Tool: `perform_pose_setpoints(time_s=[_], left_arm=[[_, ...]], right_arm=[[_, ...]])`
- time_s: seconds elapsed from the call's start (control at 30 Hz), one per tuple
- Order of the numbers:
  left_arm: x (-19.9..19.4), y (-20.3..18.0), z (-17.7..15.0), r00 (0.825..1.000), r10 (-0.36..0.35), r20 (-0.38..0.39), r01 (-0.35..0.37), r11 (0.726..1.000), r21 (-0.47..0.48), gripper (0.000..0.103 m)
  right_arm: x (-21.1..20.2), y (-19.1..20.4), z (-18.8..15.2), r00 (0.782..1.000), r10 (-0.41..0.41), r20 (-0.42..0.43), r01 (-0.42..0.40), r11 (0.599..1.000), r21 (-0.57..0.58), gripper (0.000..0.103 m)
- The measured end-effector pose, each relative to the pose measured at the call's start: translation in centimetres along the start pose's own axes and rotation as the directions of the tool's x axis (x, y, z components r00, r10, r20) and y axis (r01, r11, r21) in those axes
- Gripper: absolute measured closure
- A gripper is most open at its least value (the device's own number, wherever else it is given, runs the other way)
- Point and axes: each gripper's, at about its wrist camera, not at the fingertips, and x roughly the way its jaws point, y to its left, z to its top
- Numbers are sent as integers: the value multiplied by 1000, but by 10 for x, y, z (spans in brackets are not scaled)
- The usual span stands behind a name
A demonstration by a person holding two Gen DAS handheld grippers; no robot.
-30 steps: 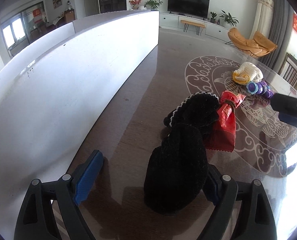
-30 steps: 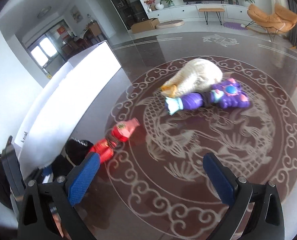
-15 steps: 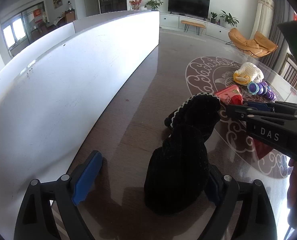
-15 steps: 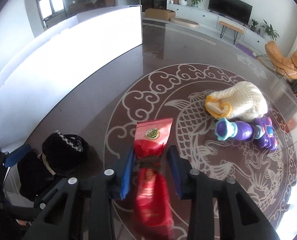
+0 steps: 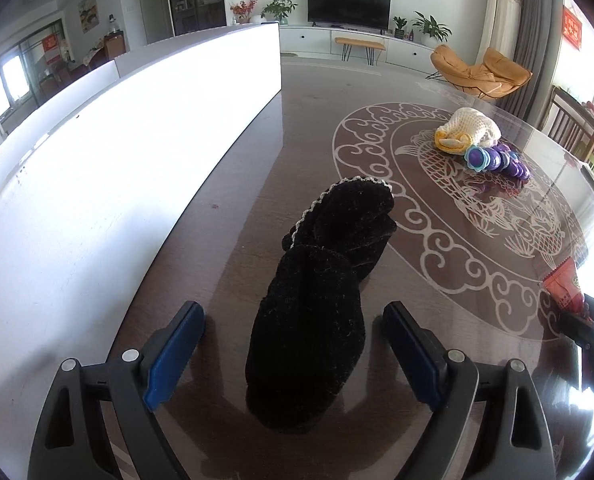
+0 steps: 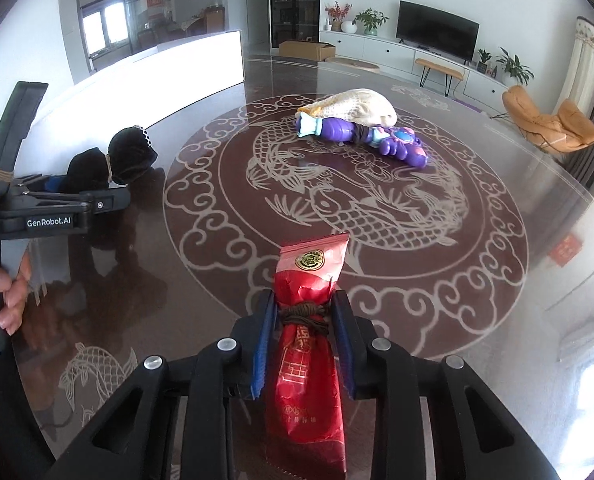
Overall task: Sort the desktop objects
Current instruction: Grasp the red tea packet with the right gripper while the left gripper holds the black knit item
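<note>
My right gripper [image 6: 304, 344] is shut on a red snack packet [image 6: 307, 344] tied with dark string, held over the near part of the table. The packet's tip shows at the right edge of the left wrist view [image 5: 563, 286]. My left gripper [image 5: 293, 344] is open, with a black knitted item [image 5: 317, 300] lying between its jaws on the table. It also shows in the right wrist view [image 6: 113, 160]. A cream knitted item [image 6: 357, 108] and a purple toy [image 6: 373, 138] lie together at the far side of the table.
The round dark table [image 6: 497, 240] has a pale fish and cloud pattern under glass. A white wall panel [image 5: 97, 160] borders its left side. Orange chairs [image 5: 481, 72] and a TV cabinet stand in the room beyond.
My right gripper closed on the red packet next to the black item and carried it away toward the near right of the table. The left gripper stayed open around the black item.
</note>
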Motion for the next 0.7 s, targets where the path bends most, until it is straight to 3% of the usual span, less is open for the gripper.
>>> perform_pose_setpoints(time_s=[0.3, 0.4, 0.47, 0.53, 0.7], left_arm=[[2, 0, -1, 1000, -3, 1, 3, 1000, 1, 11], [5, -3, 0, 1000, -13, -11, 13, 1000, 15, 3], [6, -5, 1, 1000, -16, -13, 16, 1000, 20, 1], [6, -5, 0, 1000, -17, -13, 17, 1000, 20, 1], [7, -5, 0, 1000, -18, -14, 18, 1000, 20, 0]], right_arm=[[1, 5, 0, 1000, -3, -2, 3, 1000, -18, 34], [4, -2, -4, 1000, 9, -15, -9, 1000, 19, 22], [5, -1, -3, 1000, 4, -17, -4, 1000, 11, 19], [8, 2, -4, 999, 6, -33, -6, 1000, -5, 2], [11, 2, -4, 999, 10, -48, -10, 1000, -5, 0]])
